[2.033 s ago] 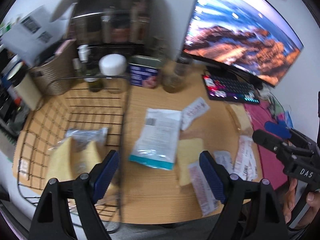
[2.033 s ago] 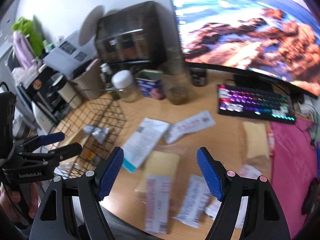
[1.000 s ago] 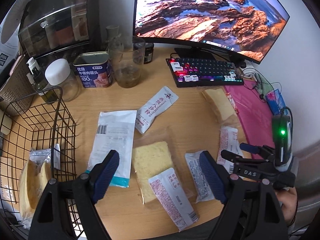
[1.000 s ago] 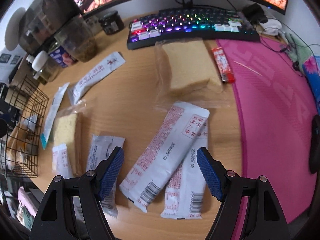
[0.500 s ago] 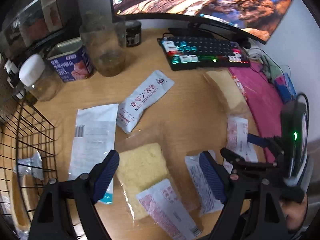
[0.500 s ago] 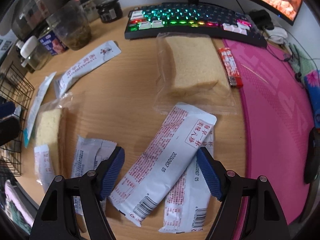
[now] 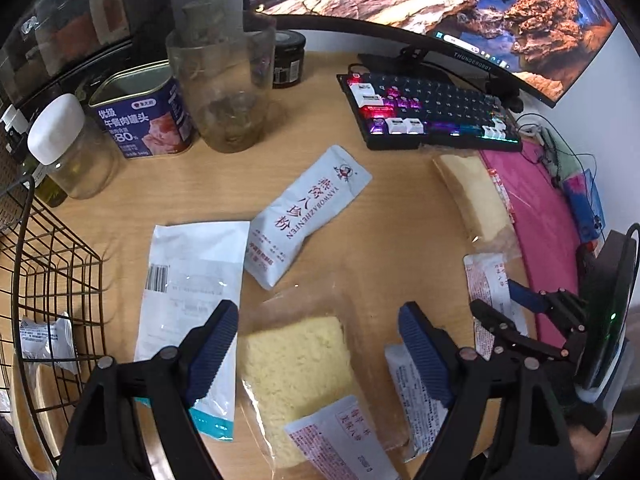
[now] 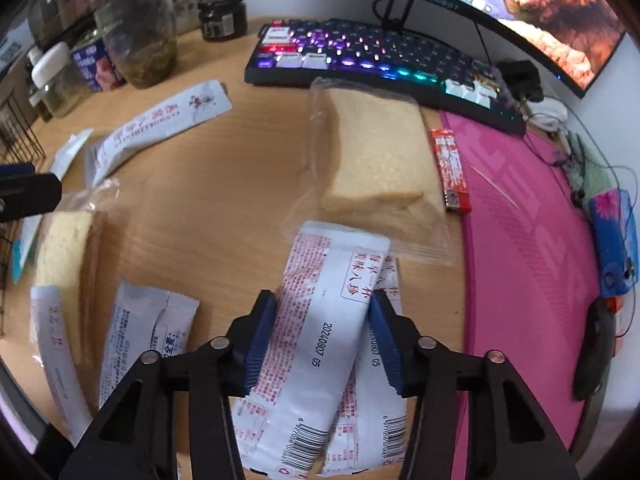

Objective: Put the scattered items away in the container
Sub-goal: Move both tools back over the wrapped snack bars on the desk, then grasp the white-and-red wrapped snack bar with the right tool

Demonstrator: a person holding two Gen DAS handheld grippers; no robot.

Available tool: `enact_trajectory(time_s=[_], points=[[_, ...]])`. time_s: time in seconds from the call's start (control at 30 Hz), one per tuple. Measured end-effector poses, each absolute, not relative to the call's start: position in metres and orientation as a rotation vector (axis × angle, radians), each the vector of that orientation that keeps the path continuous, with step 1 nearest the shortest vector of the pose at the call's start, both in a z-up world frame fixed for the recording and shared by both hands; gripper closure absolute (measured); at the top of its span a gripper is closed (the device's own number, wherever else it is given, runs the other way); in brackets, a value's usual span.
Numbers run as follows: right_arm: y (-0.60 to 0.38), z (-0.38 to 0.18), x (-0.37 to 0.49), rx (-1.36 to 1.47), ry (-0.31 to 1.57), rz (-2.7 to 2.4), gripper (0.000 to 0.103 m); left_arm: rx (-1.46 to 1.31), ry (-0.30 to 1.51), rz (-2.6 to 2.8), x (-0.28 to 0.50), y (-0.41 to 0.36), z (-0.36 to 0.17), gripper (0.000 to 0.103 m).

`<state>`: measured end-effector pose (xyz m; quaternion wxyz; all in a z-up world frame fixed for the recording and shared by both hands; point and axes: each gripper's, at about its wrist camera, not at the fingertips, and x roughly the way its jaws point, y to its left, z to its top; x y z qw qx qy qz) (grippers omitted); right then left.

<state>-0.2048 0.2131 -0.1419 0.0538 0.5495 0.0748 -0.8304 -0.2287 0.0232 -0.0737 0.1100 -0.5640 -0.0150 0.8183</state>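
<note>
Jaws of the right gripper (image 8: pixel 322 322) have just been closing around the top red-printed sachet (image 8: pixel 320 320) lying on the table (image 8: pixel 224 200), readying its lift toward the wire basket (image 7: pixel 52 280), while the left gripper (image 7: pixel 316 344) hangs open over bagged bread (image 7: pixel 296 364).

Wooden counter below a wide monitor

The counter (image 7: pixel 392 240) meets a white wall (image 7: pixel 600 92) at the far side; the lit monitor (image 7: pixel 440 4) glows, with a pink mat (image 8: pixel 532 248) at right.
</note>
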Motion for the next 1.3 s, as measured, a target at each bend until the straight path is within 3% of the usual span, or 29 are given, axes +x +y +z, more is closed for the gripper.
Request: enact_trajectory(time_s=[0.2, 0.23, 0.33, 0.4, 0.43, 0.5, 0.57, 0.63, 0.87, 1.3], points=[[0.224, -0.131, -0.198, 1.651, 0.139, -2.530, 0.064, -1.666, -0.039, 2.400, -0.232, 0.025, -0.076, 0.019], [0.226, -0.128, -0.196, 1.645, 0.132, -2.538, 0.084, -1.668, -0.037, 2.399, -0.232, 0.026, -0.076, 0.019], [0.232, -0.116, -0.193, 1.629, 0.115, -2.553, 0.100, -1.664, -0.045, 2.393, -0.233, 0.028, -0.075, 0.019], [0.235, -0.115, -0.193, 1.626, 0.097, -2.533, 0.100, -1.653, -0.047, 2.395, -0.232, 0.030, -0.072, 0.019], [0.236, -0.115, -0.193, 1.622, 0.091, -2.522, 0.099, -1.651, -0.039, 2.398, -0.231, 0.031, -0.071, 0.019], [0.239, -0.114, -0.192, 1.596, 0.041, -2.509, 0.087, -1.650, -0.028, 2.393, -0.229, 0.034, -0.070, 0.019], [0.242, -0.112, -0.191, 1.590, -0.005, -2.496, 0.064, -1.649, -0.020, 2.395, -0.228, 0.034, -0.069, 0.019], [0.242, -0.113, -0.189, 1.609, -0.047, -2.474, 0.059, -1.646, -0.022, 2.398, -0.226, 0.034, -0.067, 0.019], [0.218, -0.123, -0.175, 1.672, -0.067, -2.338, 0.058, -1.619, -0.019, 2.422, -0.218, 0.028, -0.057, 0.019], [0.190, -0.136, -0.165, 1.736, 0.252, -2.429, 0.046, -1.584, -0.043, 2.451, -0.202, 0.010, -0.046, 0.019]])
